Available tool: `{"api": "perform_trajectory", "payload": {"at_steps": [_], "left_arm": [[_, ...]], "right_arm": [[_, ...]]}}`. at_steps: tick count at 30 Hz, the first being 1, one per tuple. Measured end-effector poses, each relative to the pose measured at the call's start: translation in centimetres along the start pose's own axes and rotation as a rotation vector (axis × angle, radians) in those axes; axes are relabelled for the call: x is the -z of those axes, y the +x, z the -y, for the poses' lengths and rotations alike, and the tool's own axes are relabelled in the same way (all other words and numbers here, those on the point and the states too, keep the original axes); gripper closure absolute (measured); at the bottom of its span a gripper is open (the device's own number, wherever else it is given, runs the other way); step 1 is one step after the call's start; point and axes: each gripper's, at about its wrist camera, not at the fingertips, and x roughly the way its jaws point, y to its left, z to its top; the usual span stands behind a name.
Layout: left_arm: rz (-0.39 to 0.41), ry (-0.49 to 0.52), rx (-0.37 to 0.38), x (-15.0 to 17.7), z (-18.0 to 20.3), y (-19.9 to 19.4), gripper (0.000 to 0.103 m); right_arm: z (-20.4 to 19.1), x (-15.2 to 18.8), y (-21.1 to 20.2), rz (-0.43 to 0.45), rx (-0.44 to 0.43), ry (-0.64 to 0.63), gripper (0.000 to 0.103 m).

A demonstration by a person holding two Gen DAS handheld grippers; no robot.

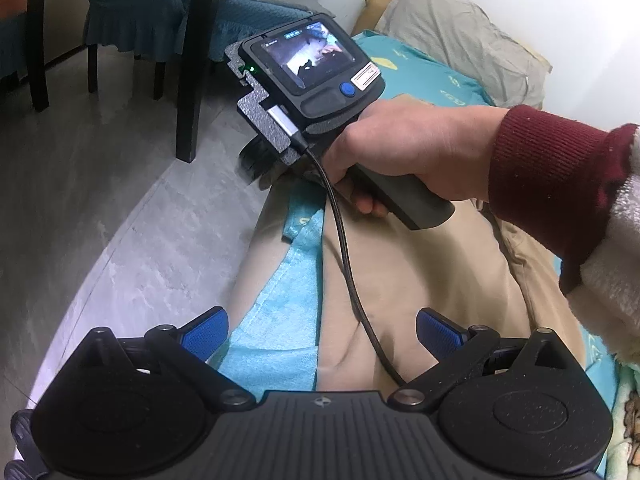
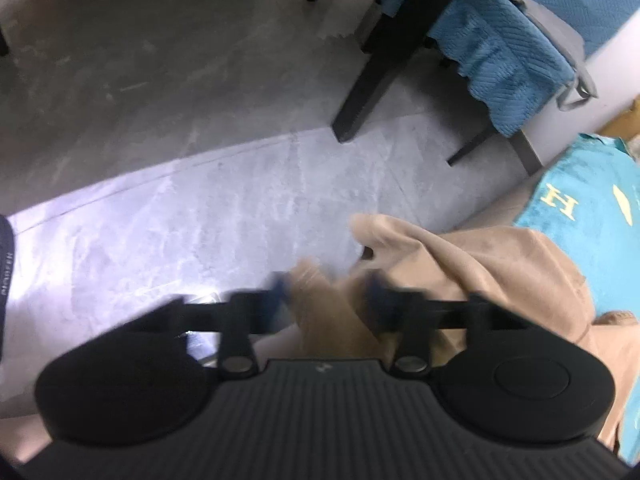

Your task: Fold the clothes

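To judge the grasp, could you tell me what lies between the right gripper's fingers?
In the right wrist view, a blurred fold of the tan garment sits between the right gripper fingers.

Left gripper (image 1: 320, 334): bottom of frame, blue pads wide apart above the beige garment (image 1: 400, 280).
Hand (image 1: 412, 152): centre right, gripping the right gripper's handle (image 1: 404, 200).
Cable (image 1: 348, 264): trailing across the garment.

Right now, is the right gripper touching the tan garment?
Touching. The right wrist view, though blurred, shows the tan garment bunched between the right gripper's jaws, filling the gap from one to the other, held up over the floor.
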Motion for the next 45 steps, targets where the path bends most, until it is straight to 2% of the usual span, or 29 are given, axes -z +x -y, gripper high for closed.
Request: {"api": "perform_trajectory", "payload": {"at_steps": [8, 13, 16, 18, 21, 23, 26, 28, 29, 30, 32, 34, 37, 40, 43, 44, 45], "left_arm": [[0.055, -0.009, 0.003, 0.2, 0.4, -0.8, 0.002], [0.084, 0.039, 0.034, 0.4, 2.0, -1.4, 0.002], [0.089, 0.057, 0.035, 0.7, 2.9, -1.5, 0.002], [0.090, 0.066, 0.034, 0.8, 3.3, -1.6, 0.002], [0.088, 0.082, 0.028, 1.0, 4.0, -1.4, 0.002], [0.084, 0.096, 0.028, 1.1, 4.4, -1.2, 0.002], [0.082, 0.125, 0.026, 1.2, 4.7, -0.8, 0.002], [0.082, 0.144, 0.018, 1.4, 5.0, -0.6, 0.002], [0.083, 0.150, 0.016, 1.4, 5.2, -0.6, 0.002], [0.082, 0.153, 0.015, 1.4, 5.4, -0.6, 0.002], [0.080, 0.157, 0.017, 1.5, 5.7, -0.4, 0.002], [0.075, 0.161, 0.018, 1.6, 6.0, -0.2, 0.002], [0.061, 0.167, 0.016, 1.6, 6.1, 0.4, 0.002], [0.054, 0.175, 0.018, 1.8, 6.3, 0.7, 0.002], [0.046, 0.186, 0.013, 2.0, 6.4, 1.1, 0.002], [0.042, 0.189, 0.011, 2.1, 6.5, 1.3, 0.002], [0.040, 0.192, 0.010, 2.2, 6.5, 1.3, 0.002]], "right_arm": [[7.2, 4.1, -9.3, 0.223, 0.120, 0.317, 0.096], [11.9, 6.8, -15.4, 0.370, 0.192, 0.522, 0.097], [14.8, 11.2, -18.2, 0.406, 0.233, 0.670, 0.097], [16.5, 15.4, -18.9, 0.402, 0.256, 0.793, 0.097], [18.3, 22.3, -18.5, 0.349, 0.260, 0.977, 0.096], [18.9, 26.4, -16.9, 0.260, 0.236, 1.066, 0.096], [19.0, 30.0, -15.7, 0.205, 0.161, 1.115, 0.094], [18.6, 30.9, -15.7, 0.209, 0.127, 1.086, 0.090], [18.2, 31.0, -16.1, 0.217, 0.122, 1.055, 0.077], [17.8, 30.8, -16.4, 0.233, 0.120, 1.016, 0.051], [16.7, 30.2, -17.4, 0.302, 0.117, 0.924, 0.019], [15.8, 29.7, -18.5, 0.382, 0.129, 0.839, 0.019], [14.5, 27.5, -18.4, 0.432, 0.163, 0.675, 0.019], [13.2, 24.8, -17.3, 0.430, 0.168, 0.525, 0.020], [13.0, 22.4, -15.0, 0.380, 0.168, 0.470, 0.023], [13.1, 21.7, -14.1, 0.347, 0.184, 0.467, 0.038], [13.7, 21.4, -13.4, 0.319, 0.187, 0.491, 0.059]]}}
